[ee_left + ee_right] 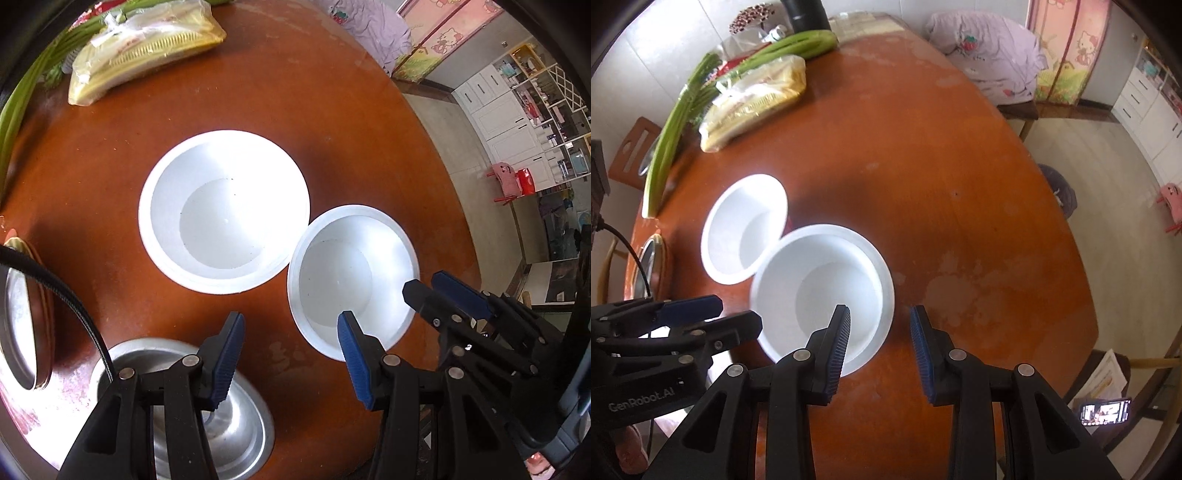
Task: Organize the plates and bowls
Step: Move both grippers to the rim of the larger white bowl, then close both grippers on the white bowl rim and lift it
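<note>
Two white bowls stand upright and touching on the brown table (332, 110). In the left wrist view the far one (223, 212) is at centre and the near one (352, 277) to its right. The right wrist view shows the near bowl (823, 291) at centre and the far bowl (744, 229) to the upper left. My right gripper (881, 347) is open above the near bowl's right rim, one finger over the inside and one outside. It also shows as the right gripper (424, 284). My left gripper (291, 354) is open and empty over bare table, and appears as the left gripper (735, 314).
A steel bowl (184, 406) sits under my left gripper's left finger. A steel plate (22, 325) lies at the left edge. A yellow noodle packet (757, 103) and green stalks (676, 122) lie at the back left. The table edge (1086, 295) curves along the right.
</note>
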### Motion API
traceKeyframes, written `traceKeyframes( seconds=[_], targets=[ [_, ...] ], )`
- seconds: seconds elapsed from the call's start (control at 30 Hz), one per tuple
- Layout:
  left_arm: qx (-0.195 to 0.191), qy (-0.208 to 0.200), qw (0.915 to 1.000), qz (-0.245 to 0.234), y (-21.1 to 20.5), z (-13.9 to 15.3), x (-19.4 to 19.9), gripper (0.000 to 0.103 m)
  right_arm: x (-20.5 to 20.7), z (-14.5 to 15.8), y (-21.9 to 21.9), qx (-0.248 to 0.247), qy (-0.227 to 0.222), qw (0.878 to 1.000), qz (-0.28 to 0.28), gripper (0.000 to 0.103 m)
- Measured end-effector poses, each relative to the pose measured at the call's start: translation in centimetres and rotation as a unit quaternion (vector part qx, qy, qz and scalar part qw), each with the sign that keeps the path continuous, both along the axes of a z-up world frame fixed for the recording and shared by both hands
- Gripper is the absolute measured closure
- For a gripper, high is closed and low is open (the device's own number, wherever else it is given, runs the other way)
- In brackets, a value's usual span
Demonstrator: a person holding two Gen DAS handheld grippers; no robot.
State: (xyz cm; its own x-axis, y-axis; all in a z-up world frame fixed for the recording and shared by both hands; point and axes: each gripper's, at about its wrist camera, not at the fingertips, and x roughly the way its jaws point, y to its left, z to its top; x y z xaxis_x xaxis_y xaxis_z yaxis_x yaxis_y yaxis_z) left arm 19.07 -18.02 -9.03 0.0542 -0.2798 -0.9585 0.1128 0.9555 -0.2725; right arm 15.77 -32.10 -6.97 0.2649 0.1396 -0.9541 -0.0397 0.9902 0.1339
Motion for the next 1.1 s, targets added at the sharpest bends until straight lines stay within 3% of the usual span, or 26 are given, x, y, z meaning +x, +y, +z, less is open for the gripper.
traceKeyframes(
  seconds=[0.4, 0.6, 0.77, 1.1],
  targets=[
    [0.003, 0.018, 0.9998, -0.012, -1.7, -2.0, 1.3, 0.052, 1.5, -2.3, -0.2, -0.004, 0.015, 1.000, 0.000, 0.072],
    [0.003, 0.022, 0.9996, -0.019, -1.9, -2.5, 1.4, 0.063, 1.8, -3.2, 0.2, -0.003, 0.028, 1.000, 0.011, 0.078],
    [-0.019, 0.032, 0.9990, -0.026, -2.5, -2.8, 1.4, 0.079, 1.7, -3.6, 0.6, 0.003, 0.034, 0.999, 0.018, 0.081],
    [-0.015, 0.008, 0.9989, -0.044, -2.9, -1.1, 1.0, 0.080, 1.0, -2.5, 0.7, -0.002, 0.023, 1.000, 0.015, 0.081]
  ],
)
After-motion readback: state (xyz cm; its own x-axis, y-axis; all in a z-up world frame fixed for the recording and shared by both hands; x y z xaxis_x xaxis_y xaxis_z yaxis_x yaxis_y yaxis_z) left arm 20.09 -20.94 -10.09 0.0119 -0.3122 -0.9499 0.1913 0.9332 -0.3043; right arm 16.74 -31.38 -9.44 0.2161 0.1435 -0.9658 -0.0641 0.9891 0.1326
